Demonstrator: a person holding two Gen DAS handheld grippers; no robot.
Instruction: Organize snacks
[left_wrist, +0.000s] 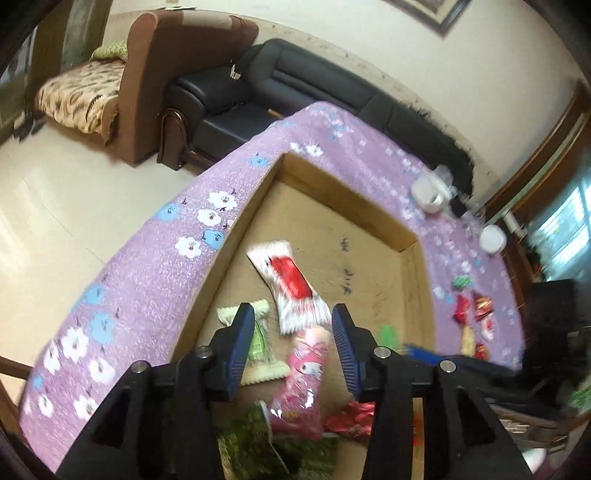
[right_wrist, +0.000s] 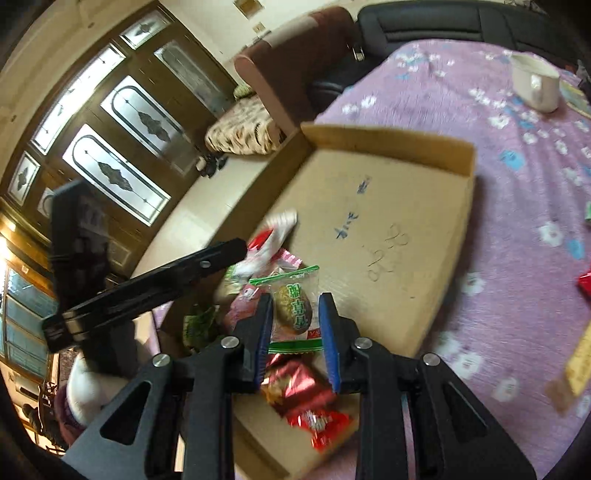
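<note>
A shallow cardboard box (left_wrist: 369, 229) sits on the purple flowered tablecloth (left_wrist: 140, 280); it also shows in the right wrist view (right_wrist: 399, 221). Inside lie several snack packets: a white-and-red packet (left_wrist: 291, 284), a pink cartoon packet (left_wrist: 306, 384), a pale green packet (left_wrist: 258, 343). My left gripper (left_wrist: 293, 350) is open above the pink packet. My right gripper (right_wrist: 295, 328) has its jaws on either side of a clear green-edged snack packet (right_wrist: 295, 306) over the box; red packets (right_wrist: 306, 398) lie beneath. The left gripper (right_wrist: 155, 284) shows at the left in the right wrist view.
Several loose red and yellow snacks (left_wrist: 474, 317) lie on the cloth right of the box. A white mug (right_wrist: 535, 85) and a white lid (left_wrist: 493, 238) stand on the table. A black sofa (left_wrist: 295, 85) and a brown armchair (left_wrist: 155, 74) are behind the table.
</note>
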